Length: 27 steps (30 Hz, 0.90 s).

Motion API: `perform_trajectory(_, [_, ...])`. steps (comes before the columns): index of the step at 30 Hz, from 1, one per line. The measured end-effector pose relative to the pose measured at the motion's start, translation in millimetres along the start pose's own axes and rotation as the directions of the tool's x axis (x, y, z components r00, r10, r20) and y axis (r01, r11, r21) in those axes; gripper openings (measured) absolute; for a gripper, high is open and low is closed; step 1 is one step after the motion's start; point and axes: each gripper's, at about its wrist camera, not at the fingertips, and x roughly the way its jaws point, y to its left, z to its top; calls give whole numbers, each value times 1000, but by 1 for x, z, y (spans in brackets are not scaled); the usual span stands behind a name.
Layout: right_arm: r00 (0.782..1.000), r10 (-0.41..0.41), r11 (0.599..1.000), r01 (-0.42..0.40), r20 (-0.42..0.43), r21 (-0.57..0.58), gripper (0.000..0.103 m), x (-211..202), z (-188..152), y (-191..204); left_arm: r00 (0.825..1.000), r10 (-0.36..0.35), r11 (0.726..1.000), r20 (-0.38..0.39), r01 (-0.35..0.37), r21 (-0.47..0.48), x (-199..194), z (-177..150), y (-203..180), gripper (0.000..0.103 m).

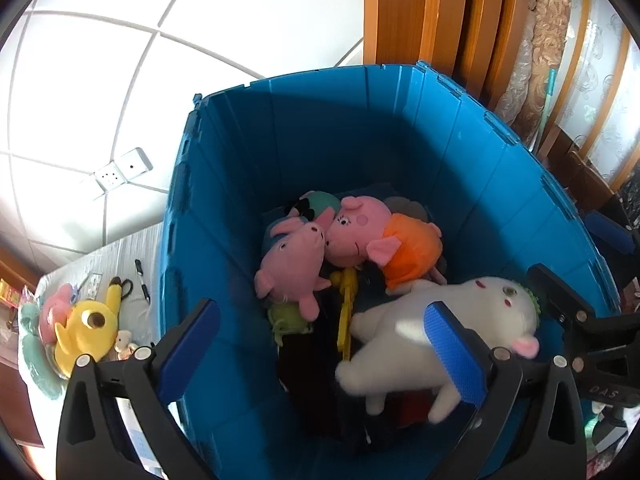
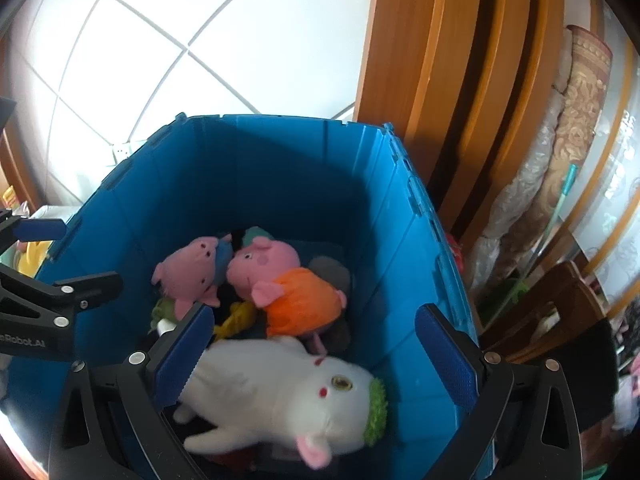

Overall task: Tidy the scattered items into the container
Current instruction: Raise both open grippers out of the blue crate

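Inside blue bin (image 2: 280, 184), white plush (image 2: 280, 400) lies below right gripper (image 2: 316, 356) (spread wide, empty); left gripper (image 1: 324, 344) likewise released.

Plush toys (image 1: 436, 344) lie in the bin (image 1: 320, 128); pen (image 1: 142, 281) left outside.

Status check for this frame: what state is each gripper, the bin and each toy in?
left gripper: open, empty, over bin
right gripper: open, empty
blue bin: lidless, partly filled
white plush: lying in bin
orange-dressed pig plush: in bin
yellow plush: outside, on table
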Motion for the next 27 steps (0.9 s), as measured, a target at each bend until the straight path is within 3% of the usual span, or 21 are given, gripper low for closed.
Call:
perform_trajectory(9, [1000,5,1000,-5,11,11,102,-33,-24,18,998,14,1000,62,-14,-2,-39,-41,15,103])
perform_trajectory(27, [1000,-14,998,13,18,55,102,-105,-89,78,991,-34,999,130,30,36,-100,-134,54,103])
